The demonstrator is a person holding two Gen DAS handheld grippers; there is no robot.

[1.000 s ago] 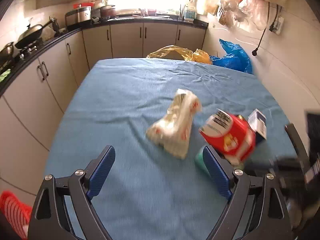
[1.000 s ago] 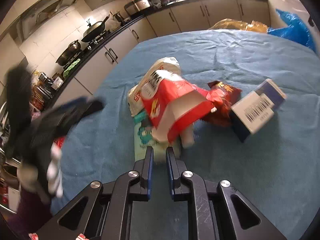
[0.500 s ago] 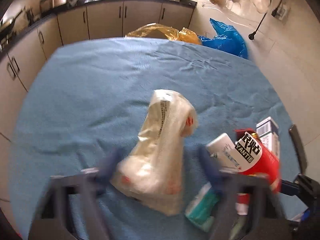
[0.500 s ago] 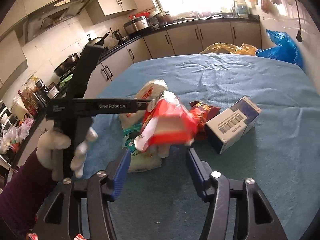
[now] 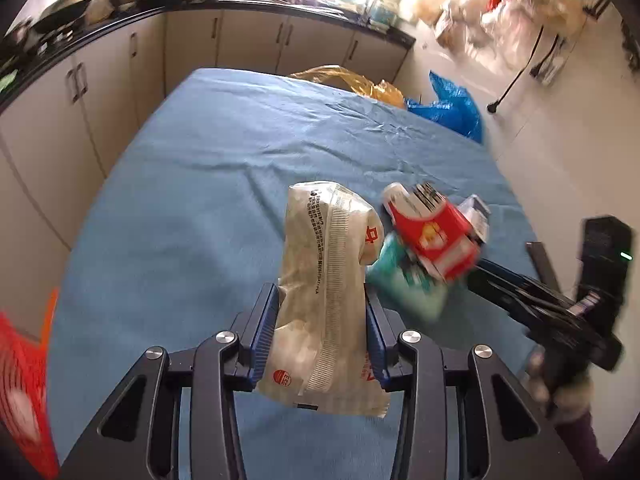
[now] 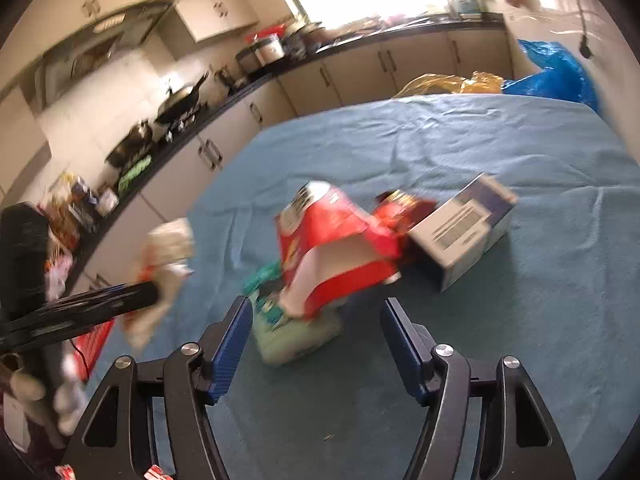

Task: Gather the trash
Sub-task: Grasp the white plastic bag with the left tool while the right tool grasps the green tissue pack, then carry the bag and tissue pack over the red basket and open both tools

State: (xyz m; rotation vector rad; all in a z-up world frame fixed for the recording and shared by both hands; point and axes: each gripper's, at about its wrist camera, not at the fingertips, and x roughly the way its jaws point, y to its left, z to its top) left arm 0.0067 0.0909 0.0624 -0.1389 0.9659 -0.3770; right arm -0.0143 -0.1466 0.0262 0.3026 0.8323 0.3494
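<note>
Left gripper (image 5: 320, 332): the pale wrapper bag (image 5: 326, 300) is being pinched between both pads, lifted off the blue cloth (image 5: 192, 184).
Right gripper (image 6: 316, 344): being held spread wide, just before the red carton (image 6: 332, 248) and green packet (image 6: 288, 324).
Risk: the bag is being gripped low, so slipping is judged possible.
Room: much open cloth is being left beyond; the white box (image 6: 464, 232) is lying near the right edge.

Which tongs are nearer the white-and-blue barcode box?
Right. The right tongs are open just short of the box, with the red carton between; the left tongs grip the cream bag, farther off.
</note>
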